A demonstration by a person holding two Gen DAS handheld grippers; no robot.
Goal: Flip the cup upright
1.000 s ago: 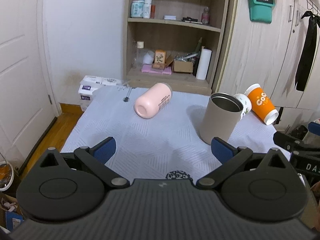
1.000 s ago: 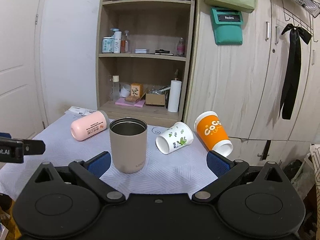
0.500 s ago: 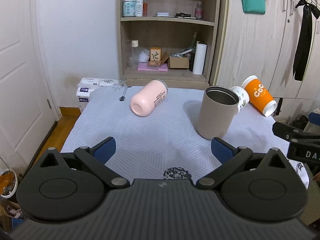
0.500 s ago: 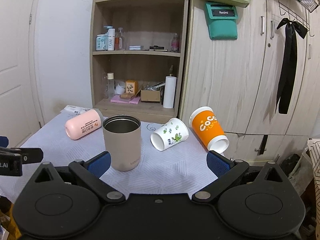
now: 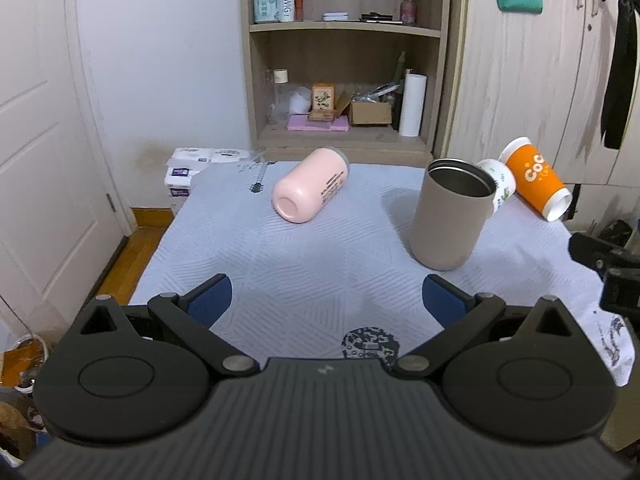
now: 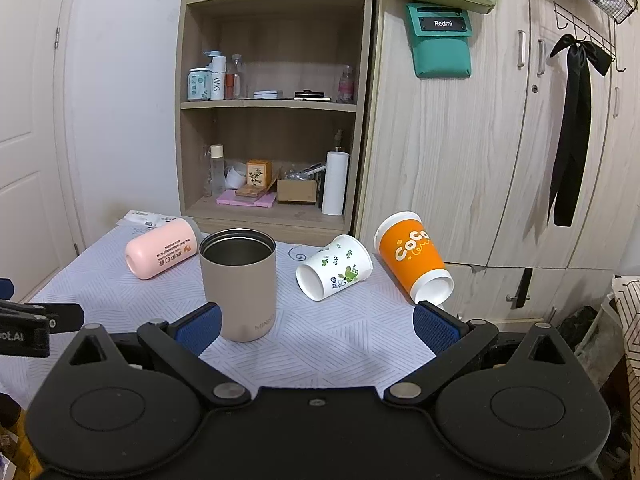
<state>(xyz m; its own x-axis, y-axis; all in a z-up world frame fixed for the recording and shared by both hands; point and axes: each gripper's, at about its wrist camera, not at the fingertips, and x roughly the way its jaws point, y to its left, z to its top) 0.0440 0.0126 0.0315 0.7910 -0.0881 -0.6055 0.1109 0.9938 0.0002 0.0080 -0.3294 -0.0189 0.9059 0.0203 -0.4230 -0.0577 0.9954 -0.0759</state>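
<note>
A pink cup (image 5: pixel 310 186) (image 6: pixel 160 253) lies on its side at the table's far left. A beige tumbler (image 5: pixel 452 214) (image 6: pixel 240 284) stands upright in the middle. A white leaf-print paper cup (image 6: pixel 334 267) (image 5: pixel 498 180) lies on its side right of it. An orange paper cup (image 6: pixel 414 258) (image 5: pixel 534 180) lies tipped at the far right edge. My left gripper (image 5: pixel 326 300) is open and empty, near the table's front. My right gripper (image 6: pixel 316 326) is open and empty, in front of the tumbler.
The table wears a white patterned cloth (image 5: pixel 320 256). A wooden shelf unit (image 6: pixel 272 120) with bottles and boxes stands behind it, cupboards (image 6: pixel 500 140) at the right, a white door (image 5: pixel 40 140) at the left. Packs of tissue (image 5: pixel 192 168) lie at the far left corner.
Both grippers have drawn back and risen a little, so the cups look slightly farther off. The cups have not moved. Both jaws stay open.
</note>
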